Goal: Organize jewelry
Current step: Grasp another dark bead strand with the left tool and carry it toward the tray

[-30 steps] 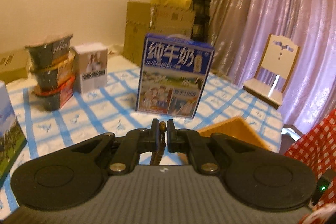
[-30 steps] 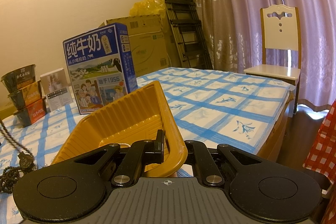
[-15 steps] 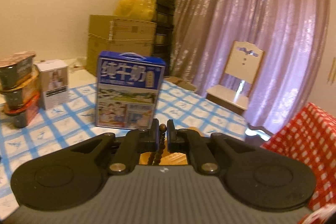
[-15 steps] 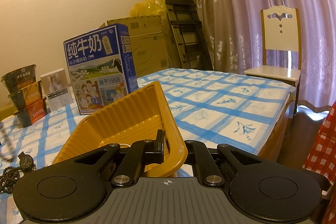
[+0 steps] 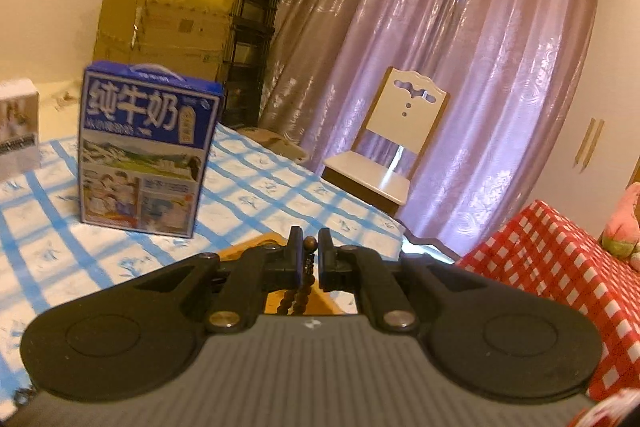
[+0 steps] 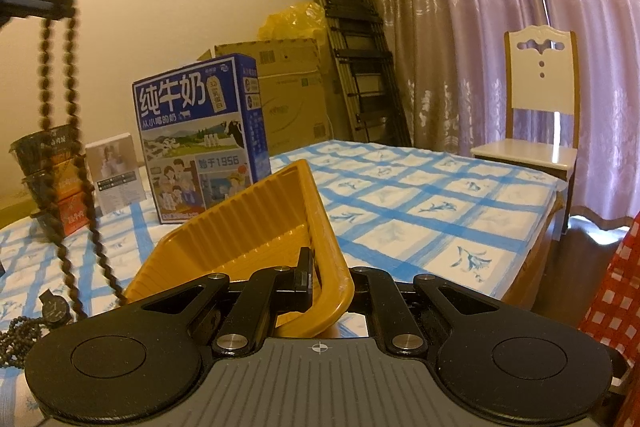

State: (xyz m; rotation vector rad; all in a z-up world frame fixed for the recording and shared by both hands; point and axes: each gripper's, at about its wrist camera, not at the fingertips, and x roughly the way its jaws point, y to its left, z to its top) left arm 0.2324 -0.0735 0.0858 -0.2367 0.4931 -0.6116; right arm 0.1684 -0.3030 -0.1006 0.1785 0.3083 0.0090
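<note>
The left tongs [image 5: 309, 254] pinch a string of round dark wooden beads [image 5: 298, 293], which hangs in two strands below them, above the ribbed orange plastic tray [image 6: 256, 227]. The right tongs [image 6: 326, 277] clamp that tray's smooth rounded rim, tilting it up off the blue-checked table [image 6: 420, 195]. Left of the right tongs lie finer beads [image 6: 16, 337] beside a small dark watch [image 6: 56, 309]. Beyond stands a glossy blue milk carton [image 6: 200, 139].
</note>
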